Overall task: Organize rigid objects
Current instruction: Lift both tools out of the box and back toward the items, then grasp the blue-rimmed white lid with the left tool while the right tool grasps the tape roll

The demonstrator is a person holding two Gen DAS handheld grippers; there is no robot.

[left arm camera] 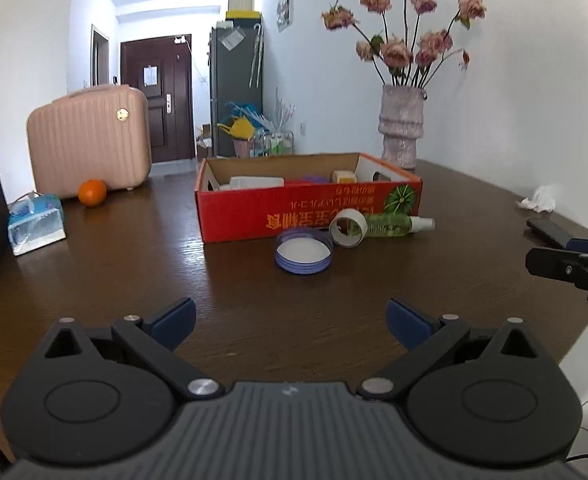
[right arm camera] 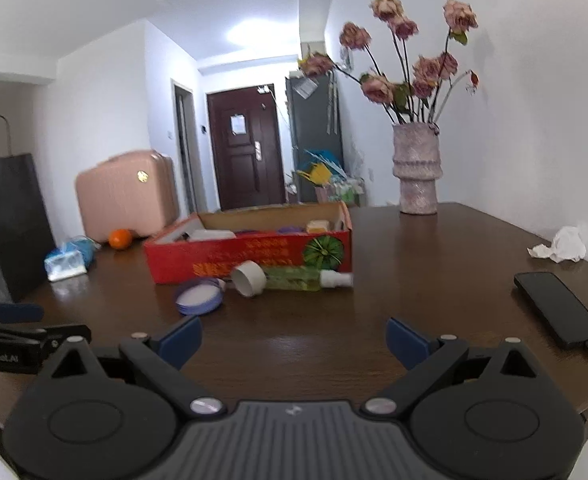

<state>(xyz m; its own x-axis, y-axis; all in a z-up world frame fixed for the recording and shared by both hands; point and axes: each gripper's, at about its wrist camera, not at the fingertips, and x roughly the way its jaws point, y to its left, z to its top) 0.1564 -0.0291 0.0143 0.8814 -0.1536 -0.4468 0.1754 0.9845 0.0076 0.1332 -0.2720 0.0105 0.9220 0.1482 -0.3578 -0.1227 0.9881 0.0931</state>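
Lid [left arm camera: 303, 255] well ahead of both tongs, prob. untouched

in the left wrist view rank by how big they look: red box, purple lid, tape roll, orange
1. red box
2. purple lid
3. tape roll and orange: look alike; the orange sits farther away.

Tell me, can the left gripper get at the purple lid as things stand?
Probably yes. The left gripper is open, and only bare table lies between it and the lid, which lies flat in front of the box, next to the tape roll.
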